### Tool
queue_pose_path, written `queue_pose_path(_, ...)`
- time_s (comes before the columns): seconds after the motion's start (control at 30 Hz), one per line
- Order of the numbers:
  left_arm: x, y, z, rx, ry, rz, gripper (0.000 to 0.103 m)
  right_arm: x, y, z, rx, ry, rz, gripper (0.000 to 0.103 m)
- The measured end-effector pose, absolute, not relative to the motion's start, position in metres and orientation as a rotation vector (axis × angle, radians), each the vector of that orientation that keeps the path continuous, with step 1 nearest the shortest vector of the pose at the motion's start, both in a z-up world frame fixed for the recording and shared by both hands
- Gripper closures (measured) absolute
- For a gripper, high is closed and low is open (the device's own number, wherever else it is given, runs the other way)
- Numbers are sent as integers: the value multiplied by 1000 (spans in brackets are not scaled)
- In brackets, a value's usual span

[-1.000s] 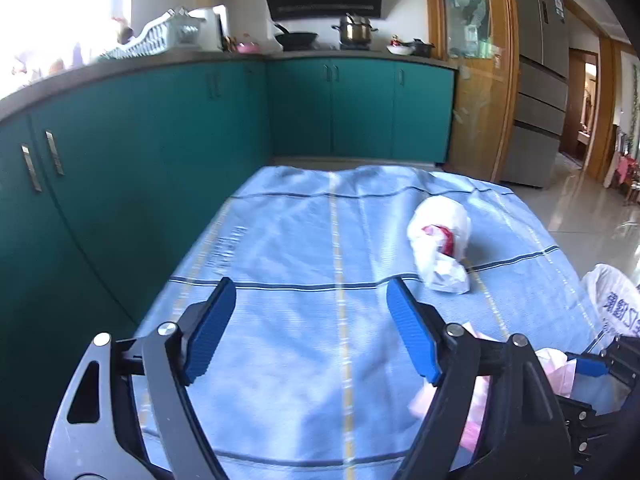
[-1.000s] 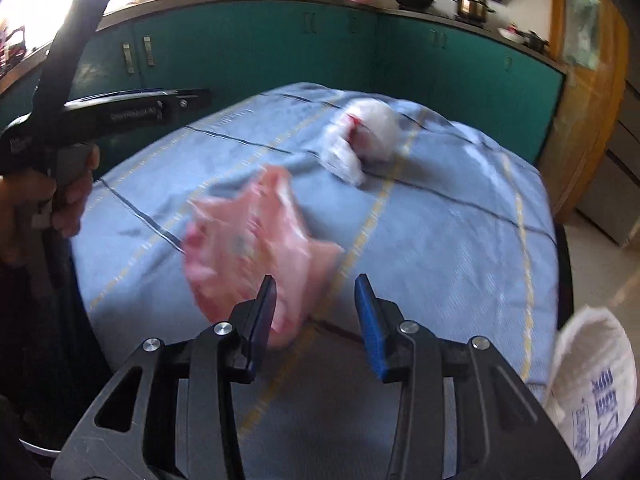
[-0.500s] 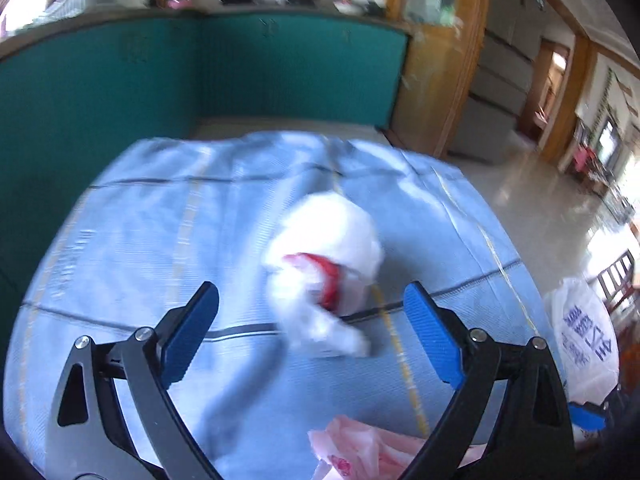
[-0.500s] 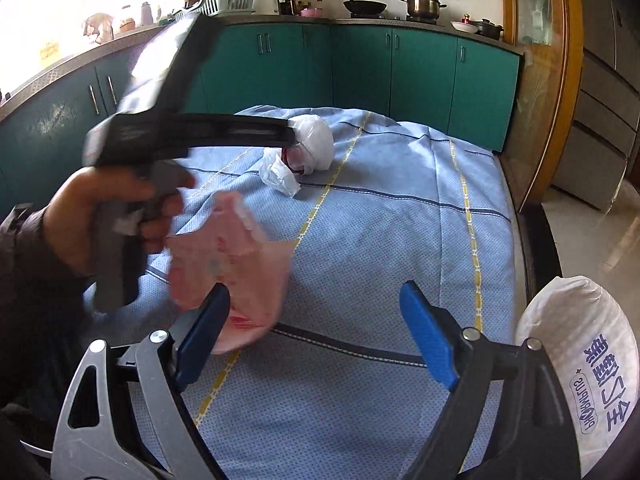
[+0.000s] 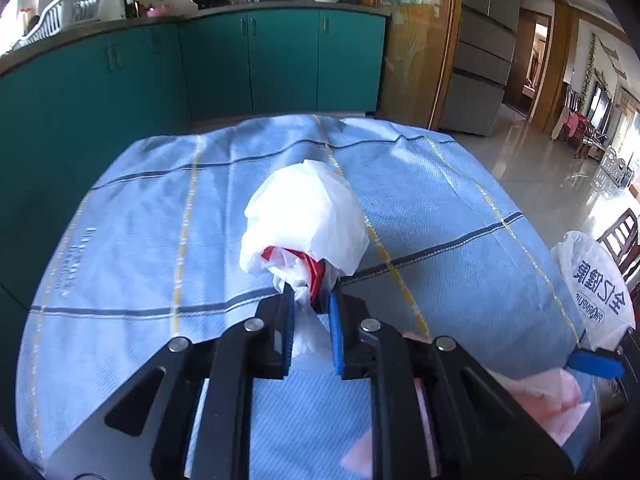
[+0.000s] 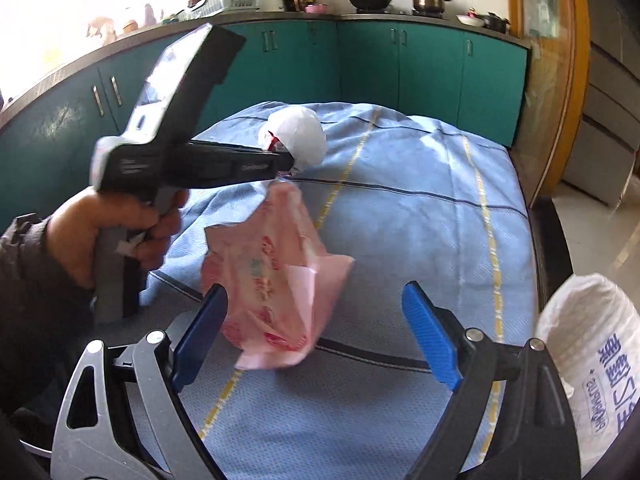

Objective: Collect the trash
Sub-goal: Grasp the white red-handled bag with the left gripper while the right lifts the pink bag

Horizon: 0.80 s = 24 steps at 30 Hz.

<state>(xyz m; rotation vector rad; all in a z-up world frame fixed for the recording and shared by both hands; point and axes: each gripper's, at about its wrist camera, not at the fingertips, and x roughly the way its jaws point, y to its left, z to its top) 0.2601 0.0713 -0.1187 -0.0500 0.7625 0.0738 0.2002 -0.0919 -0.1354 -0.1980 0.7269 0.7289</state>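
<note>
A white plastic bag with red inside lies on the blue striped cloth. My left gripper is shut on its twisted near end; the same bag and the left gripper body show in the right wrist view. A pink plastic bag lies crumpled on the cloth, just ahead of my right gripper, which is open and empty with the pink bag by its left finger. The pink bag also shows at the lower right of the left wrist view.
A white printed sack stands off the table's right edge, also seen in the left wrist view. Teal kitchen cabinets run along the left and the far side. A fridge and tiled floor lie to the right.
My left gripper swung right to the white bag and closed on its near end. My right gripper opened wide and the pink bag now lies free on the cloth.
</note>
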Motion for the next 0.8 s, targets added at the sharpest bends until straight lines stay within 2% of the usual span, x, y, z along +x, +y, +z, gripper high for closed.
queue_pose_path(0.2, 200, 85, -90, -44, 669, 108, 87, 196, -65, -143, -290, 725, 737, 14)
queue_pose_path(0.53, 136, 81, -72, 42, 596, 180, 87, 198, -44, -148, -327, 732, 733, 14)
queue_pose_path(0.6, 132, 77, -70, 55, 584, 189, 87, 198, -45, -147, -321, 733, 733, 28)
queue_pose_path(0.63, 131, 73, -69, 56, 578, 190, 87, 198, -46, -148, -316, 744, 736, 40)
queue_pose_path(0.67, 129, 71, -67, 54, 571, 190, 87, 198, -47, -149, -314, 750, 735, 45)
queue_pose_path(0.8, 121, 66, -62, 62, 545, 196, 87, 193, -52, -147, -311, 738, 736, 56)
